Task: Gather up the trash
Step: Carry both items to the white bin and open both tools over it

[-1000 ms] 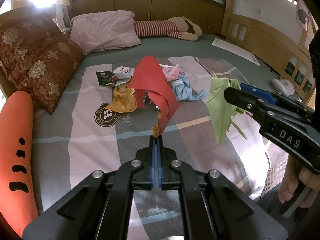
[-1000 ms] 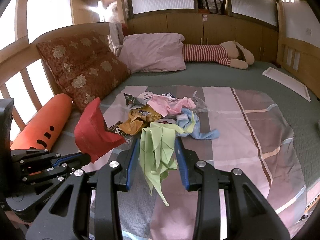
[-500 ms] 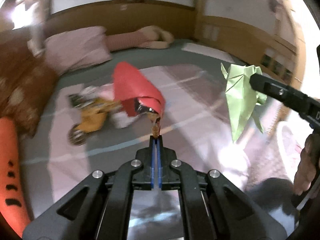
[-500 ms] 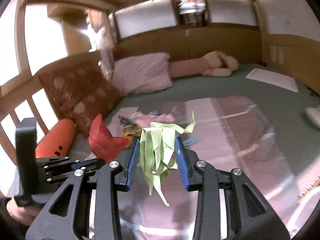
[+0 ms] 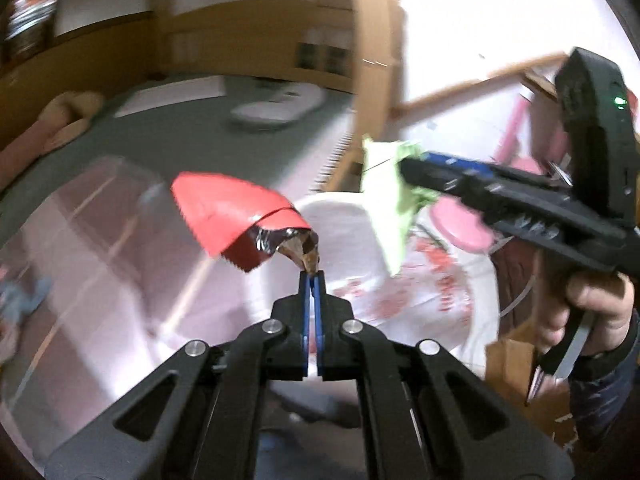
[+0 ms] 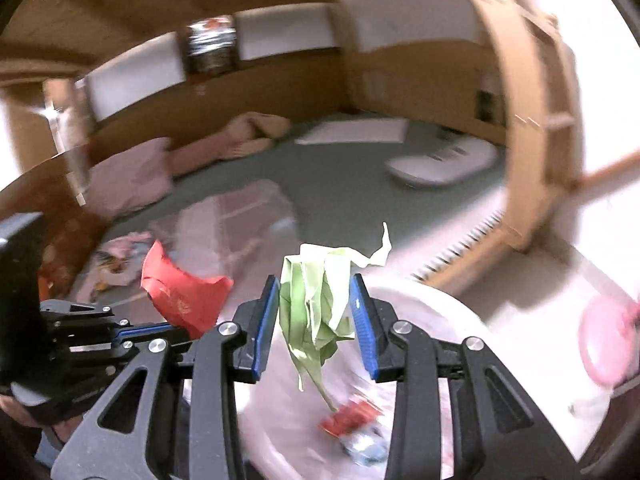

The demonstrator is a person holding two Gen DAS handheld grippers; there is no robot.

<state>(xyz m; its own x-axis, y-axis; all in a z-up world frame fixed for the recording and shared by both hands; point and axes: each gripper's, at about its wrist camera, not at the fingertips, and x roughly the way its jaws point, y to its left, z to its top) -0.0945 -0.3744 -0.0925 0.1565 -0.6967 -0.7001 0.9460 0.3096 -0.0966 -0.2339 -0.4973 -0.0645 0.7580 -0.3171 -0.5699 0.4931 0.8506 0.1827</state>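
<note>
Left gripper: jaws pinched tight on a corner of the red wrapper, which stands up and flares left of the tips. Right gripper: jaws partly closed, clamping the green paper; a tail of it hangs below the fingers.

Both pieces held in the air above the bin, a white-lined bin beside the bed. Some trash lies inside it already: a red scrap and something pale next to it, too blurred to name.

Step in hand, as I read it: carry done or nearly done, drop comes next. The green paper hangs over the bin mouth in the right wrist view. The red wrapper sits nearer the bin's bed-side rim in the left wrist view; I would ease it further over the opening before I let go, since the sheet is light and broad and may drift or catch on the rim.

Room: the two grippers are near each other, left one just beside the right in the right wrist view, so I open them one at a time, or keep them apart. The wooden bed frame rises close behind the bin. A pink round thing stands at the bin's far right. More trash is left on the bed.
</note>
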